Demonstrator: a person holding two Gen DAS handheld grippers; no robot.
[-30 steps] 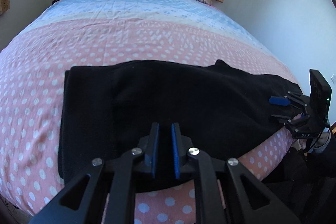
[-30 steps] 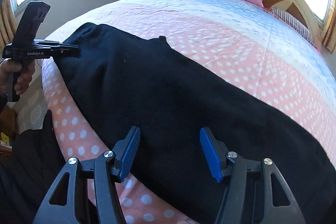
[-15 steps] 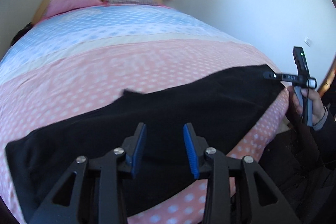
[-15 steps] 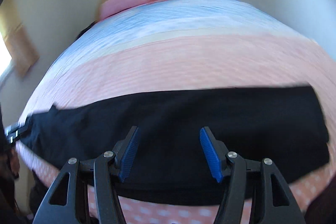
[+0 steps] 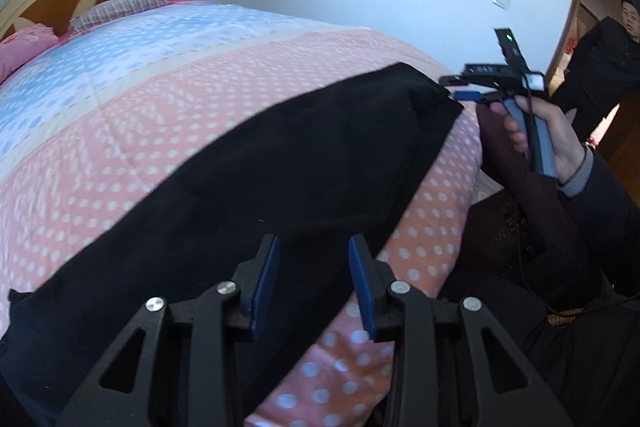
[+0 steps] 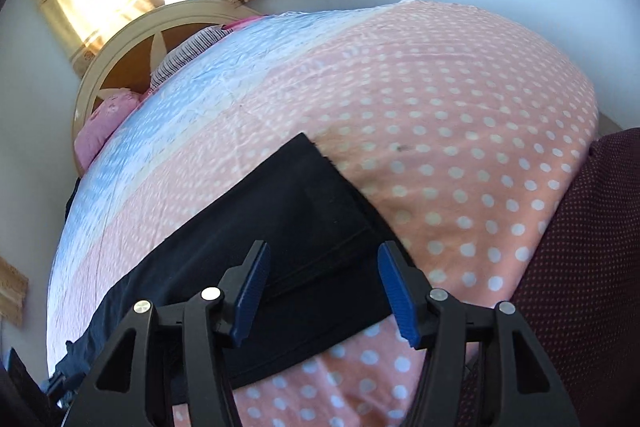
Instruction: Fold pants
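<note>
The long black fabric pants (image 5: 248,195) lie stretched flat along the near edge of the pink, white-dotted quilted bedspread (image 5: 132,131). The left gripper (image 5: 313,279) hangs over their middle, blue-padded fingers (image 5: 264,275) parted, nothing between them. The right gripper (image 6: 320,291) hovers above the pants' end (image 6: 316,211), its jaws closing yet wide apart, pinching no cloth. From the left wrist view, the person's right hand (image 5: 548,135) holds that tool just off the pants' far corner.
</note>
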